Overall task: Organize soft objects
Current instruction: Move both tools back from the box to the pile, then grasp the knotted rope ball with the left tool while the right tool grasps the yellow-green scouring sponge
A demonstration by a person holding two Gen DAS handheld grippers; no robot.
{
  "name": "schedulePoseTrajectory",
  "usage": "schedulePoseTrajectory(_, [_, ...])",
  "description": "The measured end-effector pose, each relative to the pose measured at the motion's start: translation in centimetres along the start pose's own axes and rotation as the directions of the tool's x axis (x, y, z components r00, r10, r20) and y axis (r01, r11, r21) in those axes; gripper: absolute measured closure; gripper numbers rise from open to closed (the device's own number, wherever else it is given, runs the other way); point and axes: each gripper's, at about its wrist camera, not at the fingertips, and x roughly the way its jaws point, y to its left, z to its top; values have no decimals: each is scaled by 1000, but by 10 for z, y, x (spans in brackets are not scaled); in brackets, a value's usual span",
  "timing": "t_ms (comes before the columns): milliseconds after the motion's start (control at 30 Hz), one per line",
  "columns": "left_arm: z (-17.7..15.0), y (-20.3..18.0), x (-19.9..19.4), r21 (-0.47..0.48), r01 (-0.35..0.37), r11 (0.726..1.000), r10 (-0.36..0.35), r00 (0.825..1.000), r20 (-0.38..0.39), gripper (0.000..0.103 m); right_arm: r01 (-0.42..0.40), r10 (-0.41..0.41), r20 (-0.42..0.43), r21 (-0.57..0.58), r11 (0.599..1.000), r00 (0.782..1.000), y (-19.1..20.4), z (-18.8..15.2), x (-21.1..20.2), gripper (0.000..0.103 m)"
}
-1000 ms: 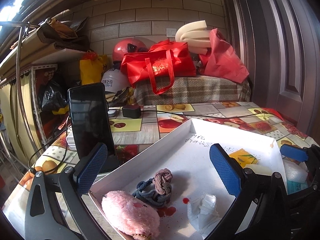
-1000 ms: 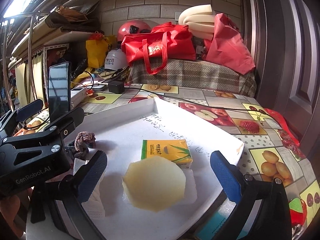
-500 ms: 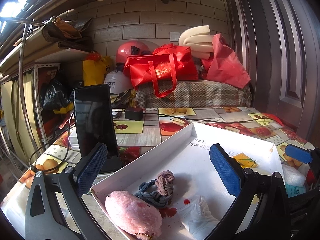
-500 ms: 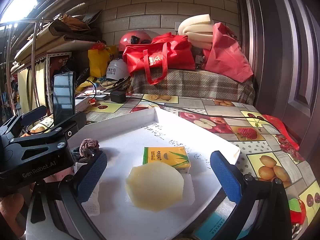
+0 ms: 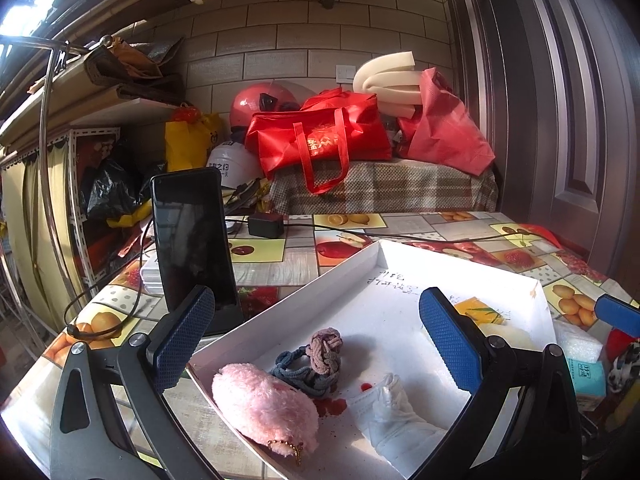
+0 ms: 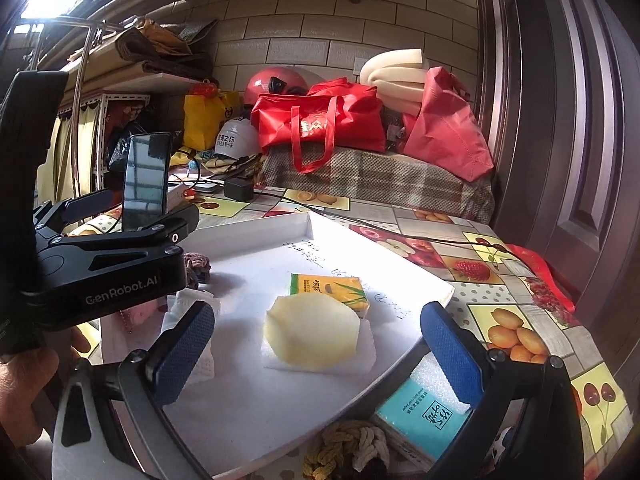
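Observation:
A shallow white box [image 5: 460,280] lies on the fruit-print table. In the left wrist view it holds a pink plush pouch [image 5: 264,404], knotted hair ties [image 5: 316,356] and a crumpled white mask [image 5: 396,420]. My left gripper [image 5: 316,336] is open and empty above them. In the right wrist view the box [image 6: 360,248] holds a pale yellow foam disc [image 6: 312,328] on a white foam sheet and a green-yellow tissue pack [image 6: 328,288]. My right gripper [image 6: 316,344] is open and empty, just in front of the disc. The left gripper's body [image 6: 100,268] shows at left.
A phone [image 5: 192,244] stands upright left of the box. A charger and cable [image 5: 266,226] lie behind. A teal tissue pack [image 6: 428,412] and a yellow braided rope [image 6: 348,448] lie at the box's near edge. Red bags [image 5: 320,140] and helmets sit at the back.
Both grippers have pulled back and risen slightly; the box's contents now sit lower and farther ahead in each view. Jaws stay open. The objects have not moved.

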Motion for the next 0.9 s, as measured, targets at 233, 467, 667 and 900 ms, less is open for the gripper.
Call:
schedulePoseTrajectory(233, [-5,-10,-18,23,65,998,-65,998,-5,0,-48,47,15,121,991,999,-33,-10,-20,0])
schedulePoseTrajectory(467, [-12,-34,-45,81,196,977,-197,980,3,0,6,-7,13,134,991,1000,-75,-31,-61,0])
schedulePoseTrajectory(667, [-20,-76,-68,171,407,897,-401,913,-73,0,84,-48,-164,220,972,985,-133,-52,-69,0])
schedulePoseTrajectory(900, [-31,-128,-77,231,621,749,-566,781,-266,0,39,9,-219,213,976,976,-146,-62,-81,0])
